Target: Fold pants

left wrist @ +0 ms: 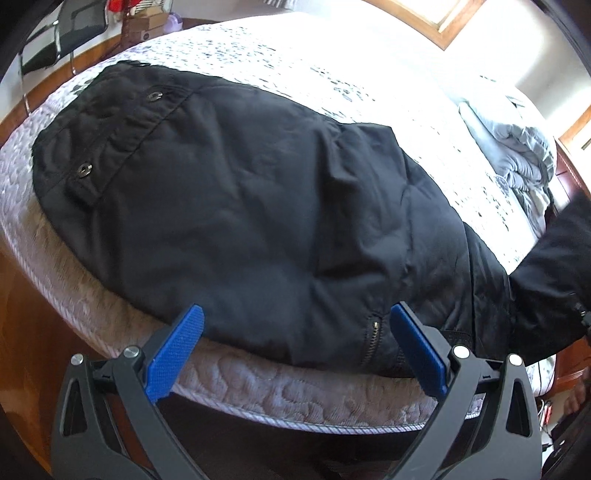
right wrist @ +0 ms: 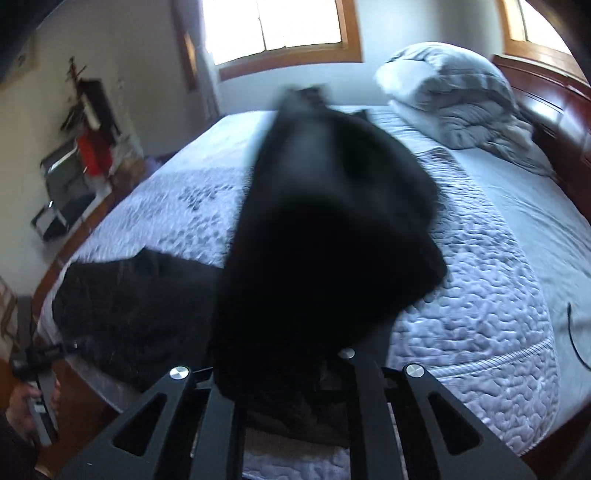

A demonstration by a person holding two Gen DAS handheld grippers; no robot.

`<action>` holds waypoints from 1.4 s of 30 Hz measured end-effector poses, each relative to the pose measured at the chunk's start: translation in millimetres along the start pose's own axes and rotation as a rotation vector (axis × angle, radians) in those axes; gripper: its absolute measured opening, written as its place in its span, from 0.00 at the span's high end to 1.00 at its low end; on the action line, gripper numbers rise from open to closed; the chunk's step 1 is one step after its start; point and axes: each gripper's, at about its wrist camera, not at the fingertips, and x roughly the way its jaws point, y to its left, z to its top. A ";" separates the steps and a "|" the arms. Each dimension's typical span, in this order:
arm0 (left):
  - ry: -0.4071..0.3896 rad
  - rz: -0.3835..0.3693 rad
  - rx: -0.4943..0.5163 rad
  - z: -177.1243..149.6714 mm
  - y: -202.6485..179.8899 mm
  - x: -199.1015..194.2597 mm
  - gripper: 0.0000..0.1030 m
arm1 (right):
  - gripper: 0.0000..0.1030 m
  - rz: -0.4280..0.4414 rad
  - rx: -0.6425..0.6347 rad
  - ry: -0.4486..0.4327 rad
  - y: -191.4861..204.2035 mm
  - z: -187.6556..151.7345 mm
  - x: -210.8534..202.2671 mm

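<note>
One bed (left wrist: pixel 258 384) carries one pair of black pants (left wrist: pixel 229 206) along its near edge. Only the right wrist view shows a leg lifted, clamped in the right gripper (right wrist: pixel 295 373). Left gripper (left wrist: pixel 295 332) gapes wide, holding nothing, over two snaps (left wrist: pixel 84 169)

Matt black woven-cloth pants (left wrist: pixel 240 206) with dull metal snaps lie on a quilted, textured lavender fabric bedspread (left wrist: pixel 295 391).

Quilted white bed (left wrist: pixel 258 384) with grey speckled pattern. Crumpled grey duvet (right wrist: pixel 465 99) at the bed's headboard end, against the wooden headboard (right wrist: pixel 554 122). Black chair (left wrist: pixel 62 33) on the floor beyond the far corner. Two wood-framed windows (right wrist: pixel 280 26).
</note>
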 end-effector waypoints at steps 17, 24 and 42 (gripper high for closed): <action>0.009 0.009 -0.070 -5.1 22.5 -9.8 0.03 | 0.54 0.027 -0.288 0.189 91.3 -71.9 70.7; 0.018 0.008 -0.075 -4.4 22.4 -8.0 0.03 | 0.38 0.174 -0.304 0.144 96.1 -77.3 29.5; 0.013 0.010 -0.063 -4.1 19.5 -6.4 0.03 | 0.63 0.127 -0.293 0.211 104.7 -67.5 72.6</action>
